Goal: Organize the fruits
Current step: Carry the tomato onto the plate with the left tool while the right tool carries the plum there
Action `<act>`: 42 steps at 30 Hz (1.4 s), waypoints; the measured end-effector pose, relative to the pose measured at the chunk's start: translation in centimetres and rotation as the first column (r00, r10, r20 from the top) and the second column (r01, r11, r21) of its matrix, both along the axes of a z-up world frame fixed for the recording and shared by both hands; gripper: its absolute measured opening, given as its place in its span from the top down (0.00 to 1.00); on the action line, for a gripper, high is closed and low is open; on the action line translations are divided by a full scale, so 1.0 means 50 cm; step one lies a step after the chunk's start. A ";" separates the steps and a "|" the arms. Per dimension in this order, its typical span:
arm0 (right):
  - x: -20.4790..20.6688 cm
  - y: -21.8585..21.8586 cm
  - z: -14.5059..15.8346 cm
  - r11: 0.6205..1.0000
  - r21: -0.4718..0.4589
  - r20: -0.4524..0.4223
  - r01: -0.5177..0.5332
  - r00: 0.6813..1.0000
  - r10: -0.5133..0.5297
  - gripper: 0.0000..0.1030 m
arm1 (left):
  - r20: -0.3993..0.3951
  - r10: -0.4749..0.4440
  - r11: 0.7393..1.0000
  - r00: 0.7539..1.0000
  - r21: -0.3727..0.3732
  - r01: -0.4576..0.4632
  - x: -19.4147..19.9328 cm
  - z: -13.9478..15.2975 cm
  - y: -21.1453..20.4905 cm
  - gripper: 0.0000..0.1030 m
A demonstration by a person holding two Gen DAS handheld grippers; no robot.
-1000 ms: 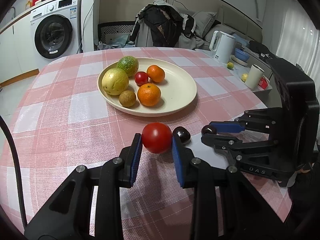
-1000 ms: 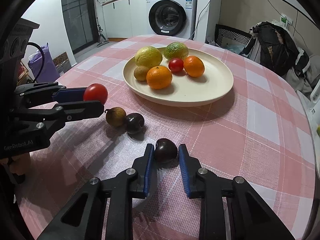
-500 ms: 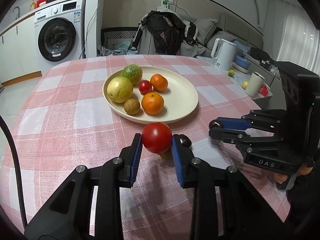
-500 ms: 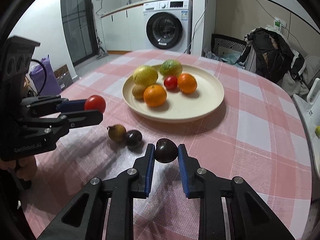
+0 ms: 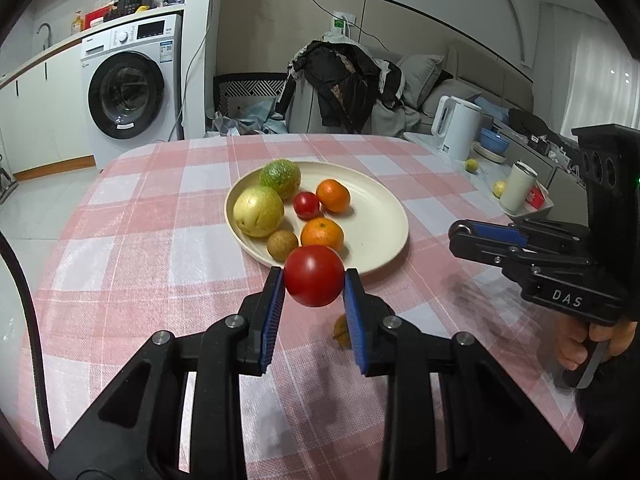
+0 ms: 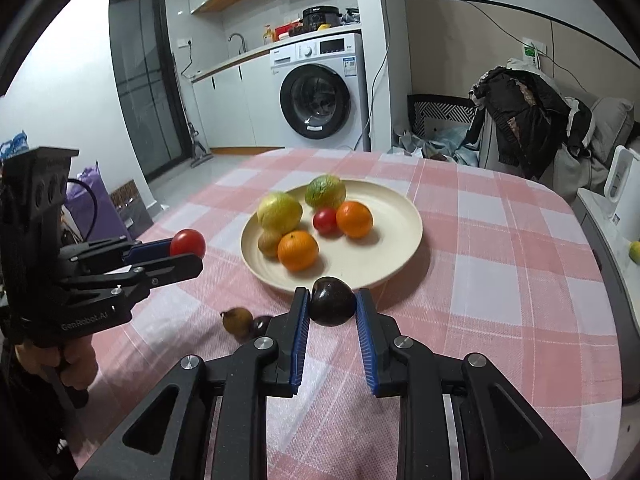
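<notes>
Both hand-held grippers had risen off the desk since a second earlier, each lifting its fruit, and the plate sat farther off in both views.

From the left wrist camera, the left hand-held gripper clamped a red tomato between its blue pads, held in the air in front of the near rim of the cream plate. That plate carried a yellow fruit, a green fruit, a small tomato, two oranges and a small brown fruit. Another brownish fruit lay on the pink checked desk, half hidden behind the right pad. On the right, the other hand-held gripper was seen side-on, gripped by a hand.

From the right wrist camera, the right hand-held gripper was closed around a dark purple fruit, raised just before the plate's near rim. Two small fruits, one brown and one dark, touched each other on the desk to the left. Further left, the left hand-held gripper held the tomato clear of the desk.
</notes>
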State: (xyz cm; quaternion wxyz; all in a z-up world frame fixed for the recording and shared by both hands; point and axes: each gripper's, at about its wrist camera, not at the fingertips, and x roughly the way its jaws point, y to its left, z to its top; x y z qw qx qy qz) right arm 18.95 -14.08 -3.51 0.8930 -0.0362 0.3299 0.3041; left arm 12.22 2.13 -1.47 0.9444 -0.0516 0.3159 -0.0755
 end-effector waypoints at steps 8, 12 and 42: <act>0.019 0.003 0.017 0.999 0.034 0.018 0.011 1.000 -0.012 0.77 | 0.023 0.015 1.000 1.000 0.004 -0.015 0.030 0.013 0.003 0.74; 0.035 0.010 0.022 0.999 0.031 0.028 0.016 0.999 -0.017 0.77 | 0.032 0.022 1.000 0.999 0.000 -0.022 0.052 0.017 0.002 0.74; 0.155 0.050 -0.035 0.994 0.040 -0.022 0.101 0.995 -0.100 0.77 | 0.102 0.054 0.997 0.993 0.050 -0.059 0.171 -0.022 -0.022 0.74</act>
